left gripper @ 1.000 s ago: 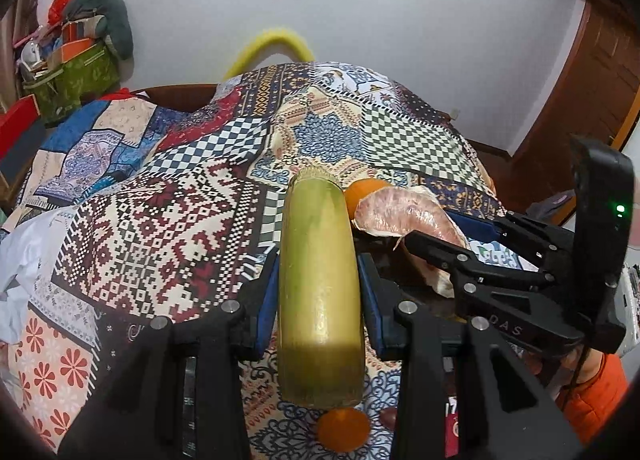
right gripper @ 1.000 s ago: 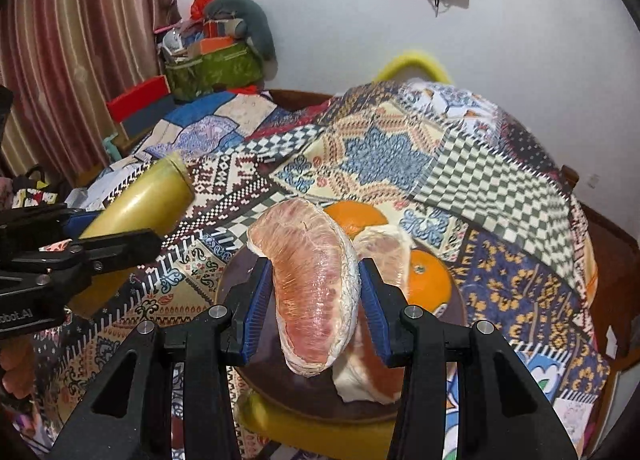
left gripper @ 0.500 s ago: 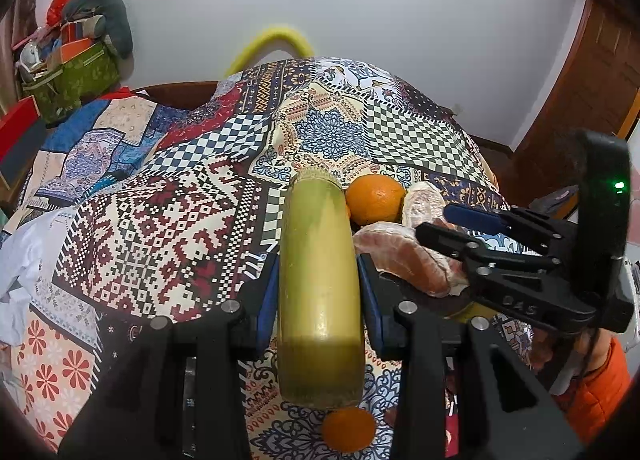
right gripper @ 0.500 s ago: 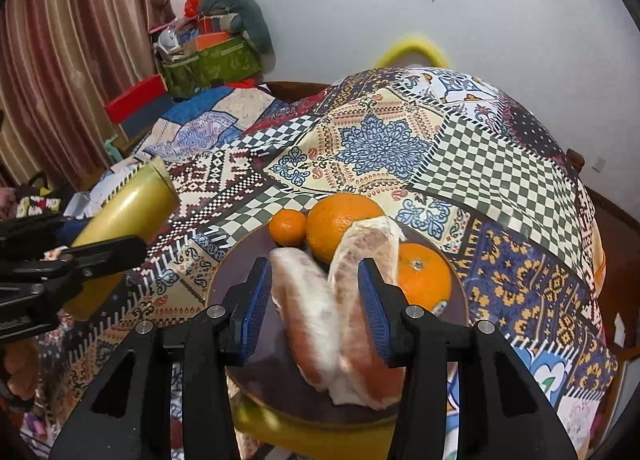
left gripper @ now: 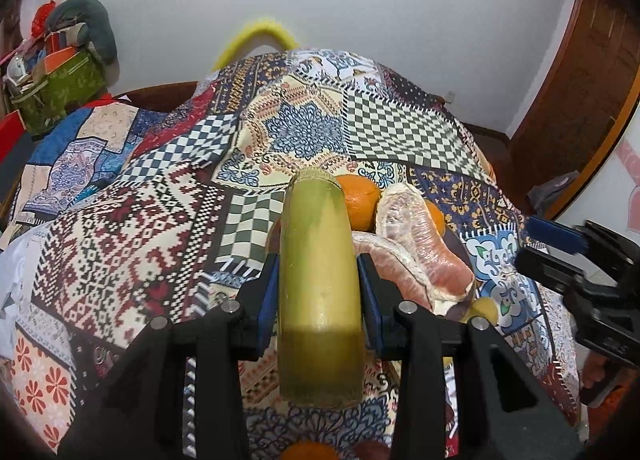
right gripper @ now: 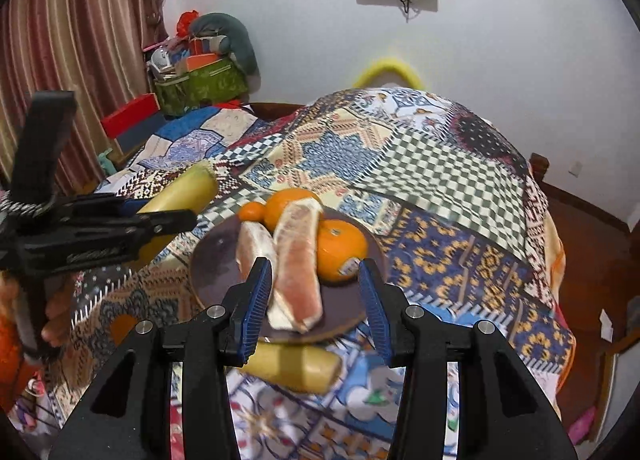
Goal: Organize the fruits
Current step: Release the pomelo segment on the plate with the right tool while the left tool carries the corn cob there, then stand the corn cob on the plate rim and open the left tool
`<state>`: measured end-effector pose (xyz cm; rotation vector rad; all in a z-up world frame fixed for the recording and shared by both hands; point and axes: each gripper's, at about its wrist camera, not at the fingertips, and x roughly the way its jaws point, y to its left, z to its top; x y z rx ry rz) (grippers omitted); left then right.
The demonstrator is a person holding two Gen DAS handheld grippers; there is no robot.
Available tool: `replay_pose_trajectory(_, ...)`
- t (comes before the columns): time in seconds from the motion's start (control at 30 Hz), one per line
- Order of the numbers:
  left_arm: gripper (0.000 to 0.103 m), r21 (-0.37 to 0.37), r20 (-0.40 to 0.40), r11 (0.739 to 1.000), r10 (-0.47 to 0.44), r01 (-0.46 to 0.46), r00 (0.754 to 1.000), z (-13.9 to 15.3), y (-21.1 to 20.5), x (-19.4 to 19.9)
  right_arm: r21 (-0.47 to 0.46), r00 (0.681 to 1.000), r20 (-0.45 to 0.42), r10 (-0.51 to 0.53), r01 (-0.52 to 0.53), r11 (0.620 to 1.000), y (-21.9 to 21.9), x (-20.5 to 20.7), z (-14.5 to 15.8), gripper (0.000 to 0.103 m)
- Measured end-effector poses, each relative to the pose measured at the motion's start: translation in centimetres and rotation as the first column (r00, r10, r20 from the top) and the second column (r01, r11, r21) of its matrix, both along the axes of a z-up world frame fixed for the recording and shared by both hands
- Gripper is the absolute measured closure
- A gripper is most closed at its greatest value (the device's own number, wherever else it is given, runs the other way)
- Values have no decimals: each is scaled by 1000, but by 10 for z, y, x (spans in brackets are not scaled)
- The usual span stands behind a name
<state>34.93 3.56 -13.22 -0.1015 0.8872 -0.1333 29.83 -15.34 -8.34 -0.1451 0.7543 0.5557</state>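
Left gripper holds a yellow-green stalk section; right gripper hangs with nothing in it over the fruit plate.

The left gripper has its blue-padded fingers pressed against both sides of the sugarcane-like stalk section, whose long axis runs straight forward along the fingers, its cut end pointing away over the patchwork cloth. The right gripper has its fingers spread wide, gripping nothing, above the near edge of the dark round plate. On the plate lie two peeled pomelo segments side by side, lengthwise toward the right wrist camera, with a large orange bearing a small sticker, too small to read, touching them, and another orange and a small tangerine behind. A second yellow stalk piece lies crosswise just in front of the plate.
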Motion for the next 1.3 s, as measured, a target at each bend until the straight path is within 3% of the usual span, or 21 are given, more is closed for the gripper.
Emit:
replay_pose_trajectory(0.3, 65, 28, -62, 1000, 2, 0, 998, -28, -12, 29, -7, 998, -40, -39, 39, 999, -27, -3, -20, 61)
replay_pose_trajectory(0.53, 65, 28, -72, 1000, 9, -7, 997, -34, -14, 36, -6, 998, -57, -25, 25, 1000, -26, -4, -28, 61)
replay_pose_trajectory(1.07, 65, 35, -69, 999, 15, -12, 998, -28, -8, 27, 4, 995, -100, -6, 7, 1000, -20, -12, -37, 61)
replay_pose_trajectory(1.3, 63, 68, -27, 998, -7, 9, 1000, -15, -9, 10, 1, 995, -103, -13, 13, 1000, -20, -17, -36, 61)
